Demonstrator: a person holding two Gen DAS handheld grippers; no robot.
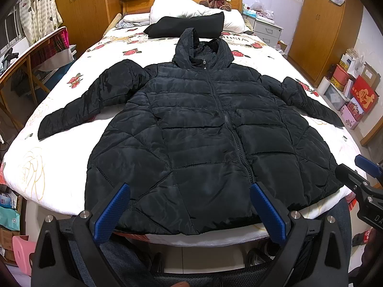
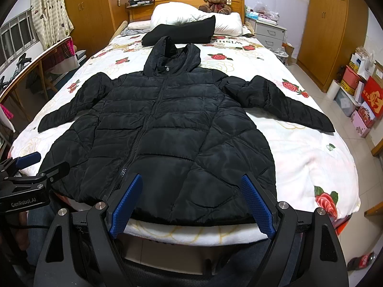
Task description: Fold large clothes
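We see a black puffer jacket [image 1: 203,129] lying flat and zipped on the rose-print bedspread [image 1: 47,167], front up — hood toward the pillow [image 1: 191,9], both sleeves out to the sides, hem at the near edge of the bed. Our left gripper [image 1: 190,211] and right gripper [image 2: 191,203] hang just short of that hem, jaws spread wide and empty — neither touches the cloth.

Black quilted hooded jacket [image 1: 203,129] flat on bed, front up, zipped shut. Hood at 12 o'clock, hem at 6 at the bed's edge, sleeves spread toward 8 and 4.
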